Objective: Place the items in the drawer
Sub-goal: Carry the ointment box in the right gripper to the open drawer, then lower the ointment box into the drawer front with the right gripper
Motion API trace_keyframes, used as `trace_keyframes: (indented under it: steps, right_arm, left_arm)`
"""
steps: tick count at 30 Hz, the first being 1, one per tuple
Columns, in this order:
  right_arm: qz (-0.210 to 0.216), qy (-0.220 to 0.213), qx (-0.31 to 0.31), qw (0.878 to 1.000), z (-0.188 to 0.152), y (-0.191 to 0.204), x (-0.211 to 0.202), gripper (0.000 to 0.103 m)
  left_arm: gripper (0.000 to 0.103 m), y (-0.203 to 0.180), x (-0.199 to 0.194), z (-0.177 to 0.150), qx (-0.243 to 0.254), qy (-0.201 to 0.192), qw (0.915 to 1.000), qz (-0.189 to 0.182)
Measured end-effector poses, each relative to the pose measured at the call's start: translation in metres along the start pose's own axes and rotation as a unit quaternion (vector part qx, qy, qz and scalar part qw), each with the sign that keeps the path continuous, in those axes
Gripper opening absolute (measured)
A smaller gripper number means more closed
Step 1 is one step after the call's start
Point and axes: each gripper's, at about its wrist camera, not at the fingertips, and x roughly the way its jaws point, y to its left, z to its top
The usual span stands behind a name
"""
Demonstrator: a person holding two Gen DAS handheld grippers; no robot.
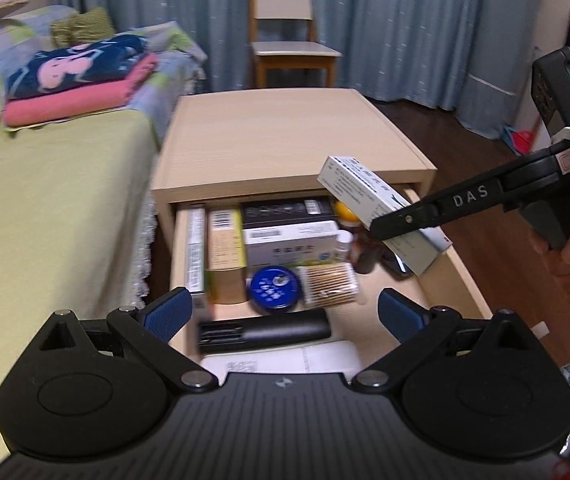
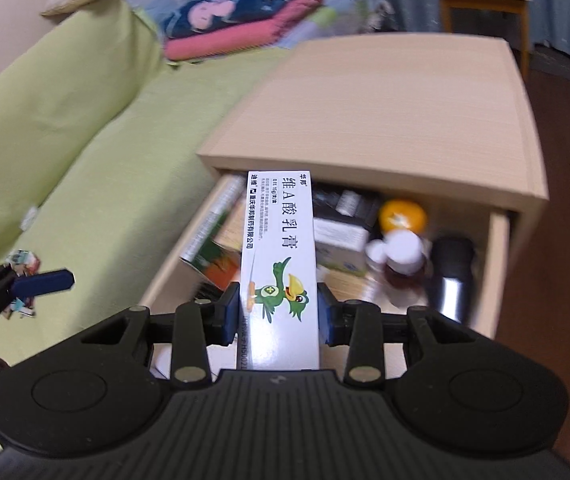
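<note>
While the left gripper (image 1: 281,312) hangs wide open above the open drawer (image 1: 463,276), the right gripper (image 2: 279,316) clamps a white ointment box (image 2: 279,248) over it.

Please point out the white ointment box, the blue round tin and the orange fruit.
white ointment box (image 2: 279,264), right wrist view, printed front face.
blue round tin (image 1: 273,289), left wrist view, lid centre.
orange fruit (image 2: 403,216), right wrist view, top surface.

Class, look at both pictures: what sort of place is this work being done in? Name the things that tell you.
Most likely a bedroom at home: a bed with a green sheet, folded pink and navy blankets, blue curtains, and a pale wooden bedside cabinet with its drawer open.
</note>
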Motion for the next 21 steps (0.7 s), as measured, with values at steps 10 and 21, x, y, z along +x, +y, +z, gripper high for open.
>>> trace_keyframes:
  steps: [10, 21]
  right_arm:
    - [-0.049, 0.087, 0.025, 0.995, -0.030, -0.022, 0.022, 0.034]
    - [-0.041, 0.123, -0.001, 0.992, -0.041, -0.018, 0.045, 0.034]
  left_arm:
    - [0.100, 0.003, 0.022, 0.001, 0.001, 0.024, 0.9997, -0.004]
    - [0.100, 0.016, 0.021, -0.007, -0.016, 0.035, 0.9992, 0.004]
